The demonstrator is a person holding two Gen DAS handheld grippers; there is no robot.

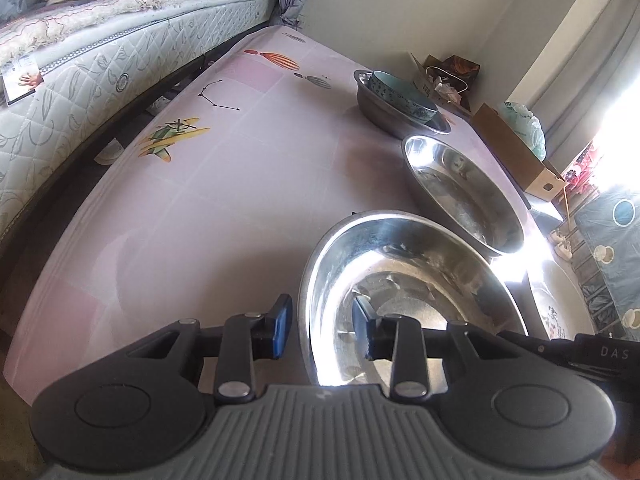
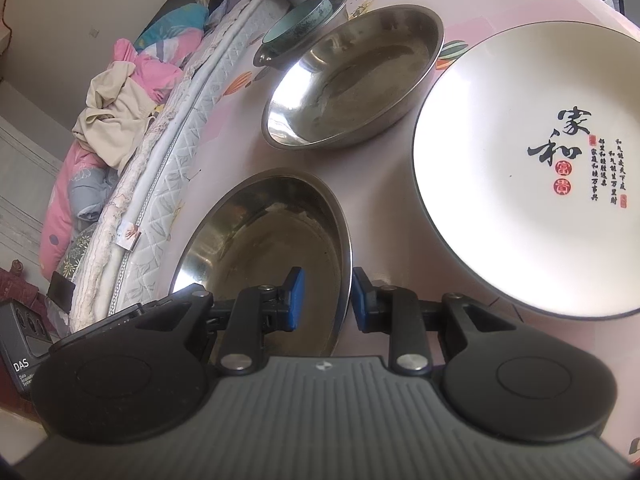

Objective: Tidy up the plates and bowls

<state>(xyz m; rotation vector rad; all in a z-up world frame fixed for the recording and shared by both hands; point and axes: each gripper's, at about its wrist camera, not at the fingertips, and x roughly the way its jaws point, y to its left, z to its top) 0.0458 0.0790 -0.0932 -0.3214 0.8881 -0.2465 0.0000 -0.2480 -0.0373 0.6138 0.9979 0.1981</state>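
Observation:
The near steel bowl (image 1: 420,280) (image 2: 260,240) rests on the pink table (image 1: 220,200). My left gripper (image 1: 322,326) straddles its left rim, one pad outside and one inside, with a thin gap showing at the outer pad. My right gripper (image 2: 328,300) straddles the opposite rim, outer pad against the rim and inner pad on the sloping wall. A second steel bowl (image 1: 464,192) (image 2: 352,80) sits just behind. Farther back, a teal ceramic bowl (image 1: 400,92) (image 2: 296,24) lies inside a third steel bowl (image 1: 372,108). A white plate (image 2: 520,180) with black calligraphy lies right of the bowls.
A mattress (image 1: 80,72) with piled bedding (image 2: 120,92) runs along the table's left side. A cardboard box (image 1: 516,152) and a bag of clutter (image 1: 444,80) stand past the far right edge. The left half of the table holds no dishes.

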